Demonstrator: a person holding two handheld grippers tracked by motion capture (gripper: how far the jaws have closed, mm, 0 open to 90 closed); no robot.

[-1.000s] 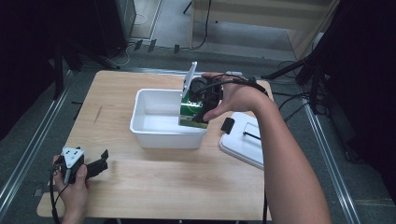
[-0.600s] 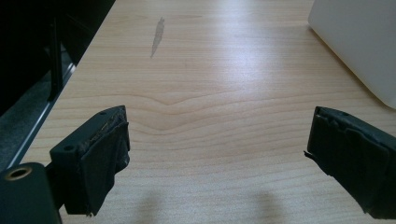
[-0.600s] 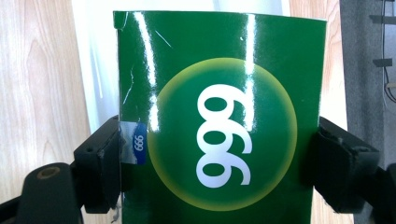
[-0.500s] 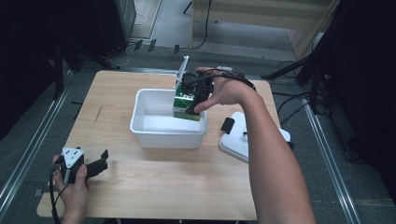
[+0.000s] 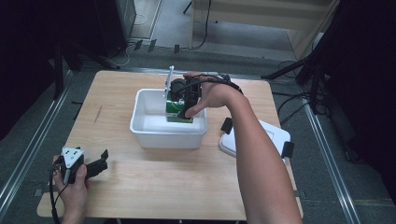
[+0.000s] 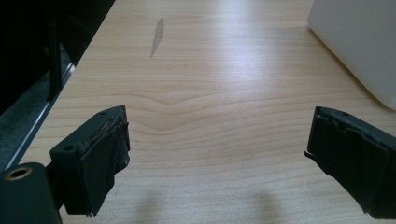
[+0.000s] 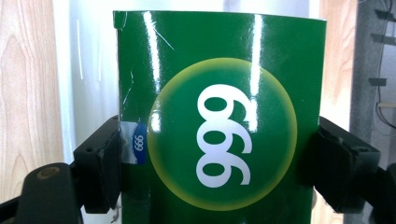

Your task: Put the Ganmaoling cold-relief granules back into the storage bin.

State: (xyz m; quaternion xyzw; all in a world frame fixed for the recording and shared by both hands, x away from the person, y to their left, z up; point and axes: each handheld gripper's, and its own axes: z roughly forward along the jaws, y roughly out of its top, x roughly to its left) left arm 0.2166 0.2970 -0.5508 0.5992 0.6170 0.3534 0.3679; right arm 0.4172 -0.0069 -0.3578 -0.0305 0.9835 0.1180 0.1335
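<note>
Right gripper (image 5: 180, 109): clamped across the glossy green cardboard box with a yellow-ringed "999" (image 7: 219, 126), pinched by its sides so it hangs upright.
Box: inside the white plastic tub (image 5: 140, 126), near its far right corner.
Left gripper (image 6: 219, 154): jaws wide, holding nothing, parked at my table edge out of the way.
White lid (image 5: 273, 135): off, beside the tub, keeping it open.

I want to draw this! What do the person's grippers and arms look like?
Each gripper has two chunky black jaws with worn black pads. The left gripper carries a grey three-cornered plate with dark dots and trails a black cable. The right gripper is black, with a black cable looping over the hand. Both forearms are bare, no sleeves.
</note>
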